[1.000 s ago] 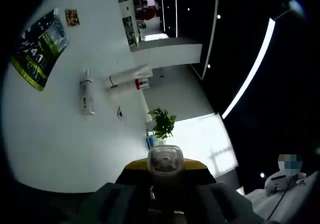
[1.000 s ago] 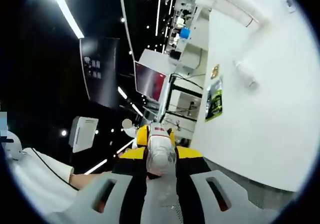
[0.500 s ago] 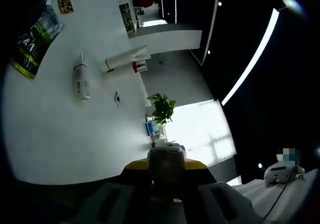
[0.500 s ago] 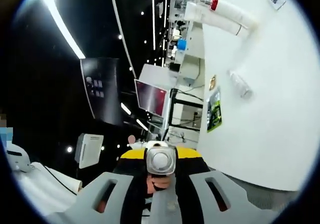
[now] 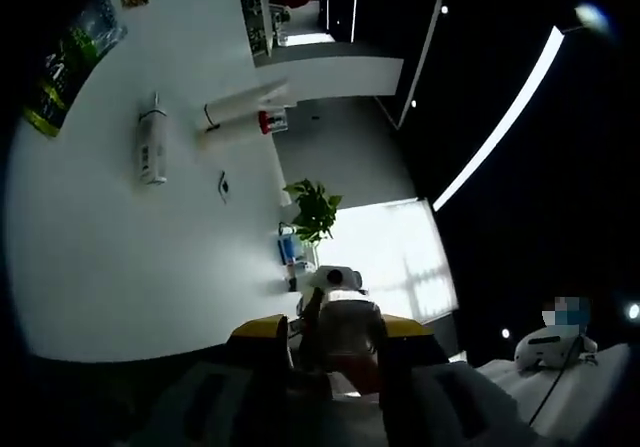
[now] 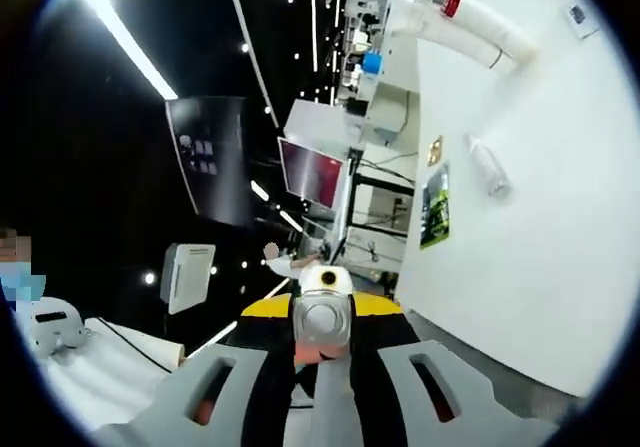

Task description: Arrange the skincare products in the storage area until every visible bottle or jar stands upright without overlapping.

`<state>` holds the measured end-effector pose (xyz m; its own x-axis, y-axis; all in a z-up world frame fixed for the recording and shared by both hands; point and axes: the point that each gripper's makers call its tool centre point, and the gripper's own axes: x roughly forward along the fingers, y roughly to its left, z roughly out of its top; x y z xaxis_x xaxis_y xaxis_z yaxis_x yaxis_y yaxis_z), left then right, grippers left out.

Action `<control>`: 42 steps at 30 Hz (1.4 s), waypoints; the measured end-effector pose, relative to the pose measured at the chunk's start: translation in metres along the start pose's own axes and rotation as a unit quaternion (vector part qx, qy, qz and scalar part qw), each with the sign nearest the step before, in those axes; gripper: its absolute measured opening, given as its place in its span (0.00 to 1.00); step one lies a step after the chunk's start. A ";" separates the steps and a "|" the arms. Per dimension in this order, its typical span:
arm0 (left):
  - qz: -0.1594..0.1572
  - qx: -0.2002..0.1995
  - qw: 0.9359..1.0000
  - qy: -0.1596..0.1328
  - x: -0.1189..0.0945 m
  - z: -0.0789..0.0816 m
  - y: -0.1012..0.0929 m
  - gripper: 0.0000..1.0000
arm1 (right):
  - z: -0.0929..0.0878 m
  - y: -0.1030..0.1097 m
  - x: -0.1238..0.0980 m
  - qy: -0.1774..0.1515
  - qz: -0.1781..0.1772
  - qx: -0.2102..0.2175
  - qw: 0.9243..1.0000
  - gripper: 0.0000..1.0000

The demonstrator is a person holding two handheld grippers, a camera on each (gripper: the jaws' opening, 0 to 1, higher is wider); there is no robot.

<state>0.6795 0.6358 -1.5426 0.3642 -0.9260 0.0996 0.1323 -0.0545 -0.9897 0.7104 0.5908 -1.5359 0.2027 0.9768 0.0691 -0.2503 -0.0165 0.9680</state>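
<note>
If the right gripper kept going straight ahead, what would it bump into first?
Probably nothing soon. The right gripper is shut on a small pale bottle, and beyond that lies open dark room, with a red screen far off. Depth is hard to judge.

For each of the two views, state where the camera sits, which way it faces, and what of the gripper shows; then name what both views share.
Left gripper view: rides on the left gripper, rolled sideways, facing a white wall, a potted plant and a dark ceiling; its jaws hold a small bottle.
Right gripper view: rides on the right gripper, also rolled, facing a dark hall with a red screen; its jaws hold a white bottle.
Shared: the white wall, its green poster and red-capped pipe.
</note>
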 end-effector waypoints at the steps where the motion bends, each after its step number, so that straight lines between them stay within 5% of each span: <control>1: -0.001 -0.001 1.000 0.000 -0.001 0.001 0.000 0.36 | -0.001 0.000 -0.001 0.006 0.001 0.005 1.000 0.17; 5: -0.013 -0.006 1.000 0.010 0.006 -0.009 -0.008 0.36 | -0.012 0.001 -0.006 0.052 0.009 0.027 0.998 0.17; 15: -0.042 -0.052 0.987 0.147 0.012 -0.057 -0.011 0.27 | -0.036 0.004 -0.011 0.181 0.001 0.039 0.983 0.17; 20: -0.026 -0.038 0.981 0.190 0.018 -0.074 -0.009 0.25 | -0.032 0.007 -0.010 0.203 0.005 0.055 0.978 0.17; 23: -0.027 -0.050 0.983 0.173 0.023 -0.071 -0.008 0.24 | -0.026 0.008 -0.009 0.199 0.006 0.063 0.978 0.18; 29: -0.005 -0.013 0.990 0.139 0.035 -0.072 -0.012 0.23 | -0.009 0.018 0.001 0.178 0.025 0.060 0.982 0.18; 33: 0.007 0.001 0.997 0.082 0.044 -0.068 -0.019 0.23 | 0.002 0.024 0.011 0.150 0.037 0.065 0.986 0.18; 42: 0.009 -0.006 1.000 0.025 0.043 -0.051 -0.015 0.23 | 0.012 0.023 0.035 0.123 0.025 0.033 0.992 0.19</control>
<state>0.6463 0.5777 -1.5288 0.3194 -0.9445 0.0768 0.1145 -0.0420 -0.9925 0.7233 0.6224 -1.5082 -0.0476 0.9968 0.0649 -0.1892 -0.0728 0.9792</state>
